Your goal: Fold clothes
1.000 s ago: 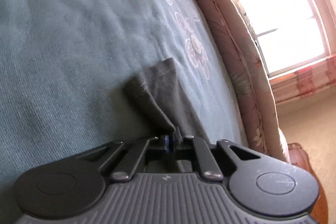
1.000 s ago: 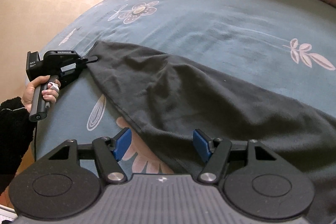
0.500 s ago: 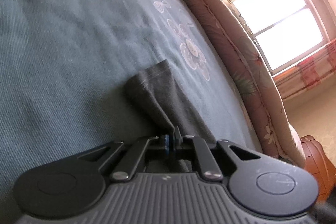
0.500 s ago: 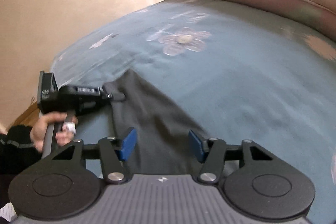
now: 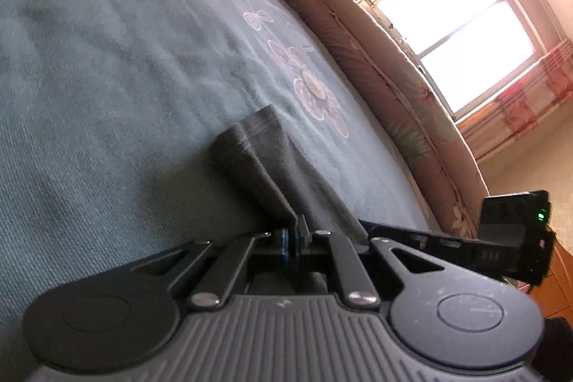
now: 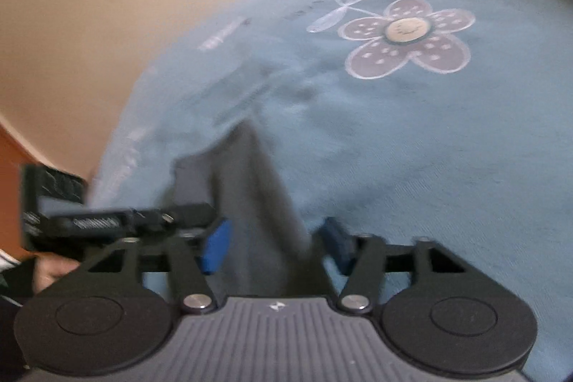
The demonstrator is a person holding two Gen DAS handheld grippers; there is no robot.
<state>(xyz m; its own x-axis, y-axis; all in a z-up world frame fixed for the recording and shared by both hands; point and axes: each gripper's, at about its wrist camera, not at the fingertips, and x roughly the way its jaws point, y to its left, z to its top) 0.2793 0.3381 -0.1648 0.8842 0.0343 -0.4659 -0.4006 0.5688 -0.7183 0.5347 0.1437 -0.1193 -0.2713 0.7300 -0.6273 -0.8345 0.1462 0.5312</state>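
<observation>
A dark grey garment (image 5: pixel 258 149) lies on the blue flowered bedsheet (image 5: pixel 107 95). My left gripper (image 5: pixel 292 238) is shut on a bunched corner of it, low over the sheet. In the right wrist view the same narrow end of the garment (image 6: pixel 247 174) runs between the blue pads (image 6: pixel 215 246) of my right gripper (image 6: pixel 275 242). Its jaws are opening, and the pads stand apart from the cloth. The left gripper (image 6: pixel 200 210) sits just left of it, held by a person's hand (image 6: pixel 53 269). The picture is blurred.
A pink floral quilt (image 5: pixel 376 59) is rolled along the far side of the bed. Behind it is a bright window (image 5: pixel 454 34) with red-striped curtains. Beige floor (image 6: pixel 107 6) lies beyond the bed's edge, and an orange wooden surface (image 6: pixel 14 153) shows at the left.
My right gripper has swept along the garment towards the left gripper and now sits beside it. The left gripper has rolled a little and keeps its grip on the corner.
</observation>
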